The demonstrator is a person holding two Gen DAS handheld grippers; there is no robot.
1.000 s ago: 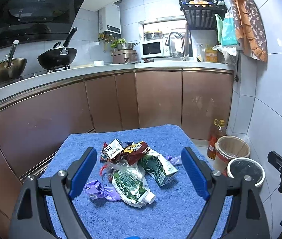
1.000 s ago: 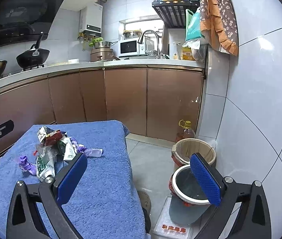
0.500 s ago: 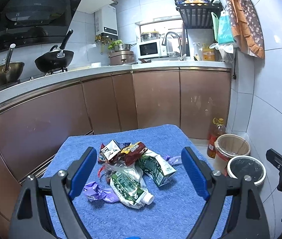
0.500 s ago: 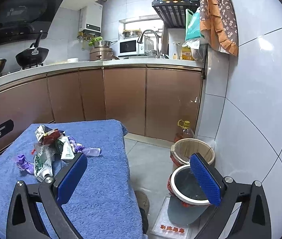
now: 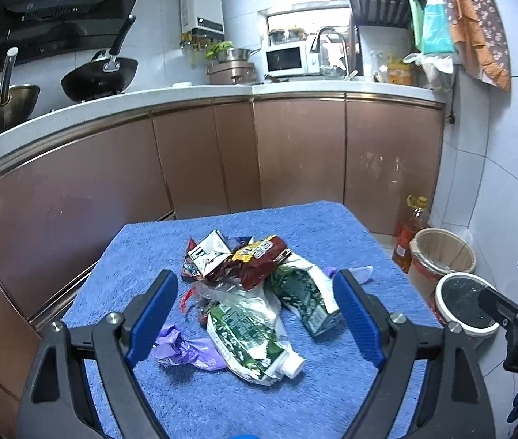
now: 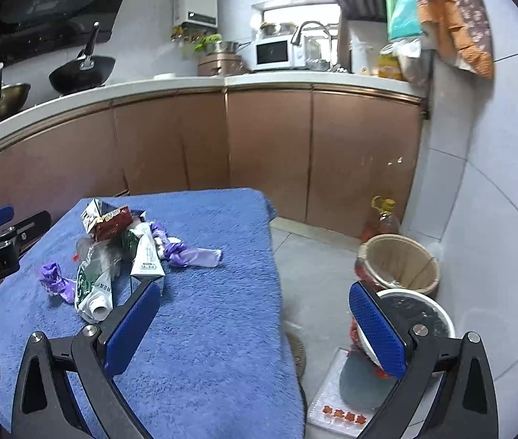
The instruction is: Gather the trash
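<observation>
Crinkled foil and plastic wrappers (image 5: 244, 292) heap on blue terry cloth (image 5: 332, 234) (both the left gripper (image 5: 255, 314) and right gripper (image 6: 255, 325) gape, empty).

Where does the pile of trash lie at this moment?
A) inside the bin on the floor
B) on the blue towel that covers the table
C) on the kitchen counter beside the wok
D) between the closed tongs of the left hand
B: the pile of trash rests on the blue towel, and both tongs are open and empty.
</observation>
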